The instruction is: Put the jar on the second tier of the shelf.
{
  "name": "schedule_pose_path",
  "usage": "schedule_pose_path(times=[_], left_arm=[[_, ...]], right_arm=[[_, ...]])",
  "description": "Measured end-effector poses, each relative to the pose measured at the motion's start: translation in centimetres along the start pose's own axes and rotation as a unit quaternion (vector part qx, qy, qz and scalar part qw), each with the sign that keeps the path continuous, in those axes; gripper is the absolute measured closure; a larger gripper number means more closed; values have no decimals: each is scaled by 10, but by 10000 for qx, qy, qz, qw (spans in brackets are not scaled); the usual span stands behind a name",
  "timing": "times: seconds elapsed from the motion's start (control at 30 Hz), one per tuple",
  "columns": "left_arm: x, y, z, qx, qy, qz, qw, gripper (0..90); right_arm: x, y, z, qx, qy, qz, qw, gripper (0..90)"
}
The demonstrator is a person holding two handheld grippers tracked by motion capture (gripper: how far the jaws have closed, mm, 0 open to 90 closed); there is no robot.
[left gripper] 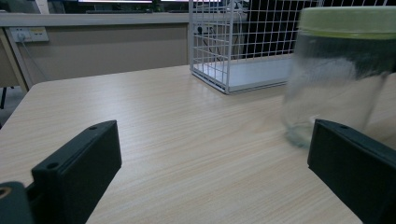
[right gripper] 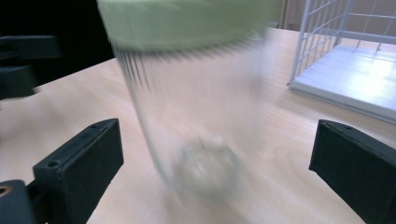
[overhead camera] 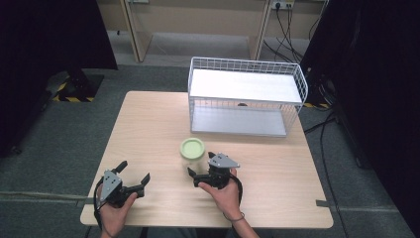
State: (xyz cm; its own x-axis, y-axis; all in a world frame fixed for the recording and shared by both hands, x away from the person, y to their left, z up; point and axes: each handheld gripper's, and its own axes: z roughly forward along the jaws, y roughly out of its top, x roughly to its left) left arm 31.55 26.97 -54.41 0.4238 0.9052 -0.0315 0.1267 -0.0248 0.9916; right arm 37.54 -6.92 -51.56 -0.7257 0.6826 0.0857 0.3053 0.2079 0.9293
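The table (overhead camera: 148, 129) is pale wood with a fine straight grain. The wire rack (overhead camera: 246, 96) and its shelves are white. The jar (overhead camera: 192, 151) looks like clear glass under a light green lid (left gripper: 348, 21). Both grippers' jaws are black.

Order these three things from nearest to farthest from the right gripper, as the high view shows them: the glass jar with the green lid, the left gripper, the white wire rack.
1. The glass jar with the green lid: just ahead of the right gripper, slightly to its left.
2. The left gripper: off to its left, near the table's front edge.
3. The white wire rack: at the far side of the table.
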Motion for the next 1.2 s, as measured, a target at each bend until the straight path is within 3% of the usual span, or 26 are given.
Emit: schedule_pose_path(times=[0.07, 0.1, 0.17, 0.4, 0.57, 0.7, 1.2], left_arm=[[0, 0, 0, 3, 12, 4, 10000, 21], [0, 0, 0, 10, 21, 14, 10000, 21], [-1, 0, 0, 21, 35, 33, 10000, 21], [-1, 0, 0, 5, 35, 18, 10000, 21], [-1, 0, 0, 15, 34, 42, 10000, 22], [-1, 0, 0, 12, 35, 34, 10000, 21], [-1, 0, 0, 13, 29, 41, 10000, 21]], right_arm=[[-1, -10, -25, -120, 85, -91, 9999, 9], [-1, -10, -25, -120, 85, -91, 9999, 9], [-2, -19, -44, -122, 29, -134, 9998, 7], [7, -29, -55, -220, 13, -244, 9995, 7], [16, -20, -48, -345, 77, -370, 9987, 7], [20, -3, -31, -449, 165, -443, 9979, 7], [26, 17, 21, -385, 336, -601, 9969, 6]])
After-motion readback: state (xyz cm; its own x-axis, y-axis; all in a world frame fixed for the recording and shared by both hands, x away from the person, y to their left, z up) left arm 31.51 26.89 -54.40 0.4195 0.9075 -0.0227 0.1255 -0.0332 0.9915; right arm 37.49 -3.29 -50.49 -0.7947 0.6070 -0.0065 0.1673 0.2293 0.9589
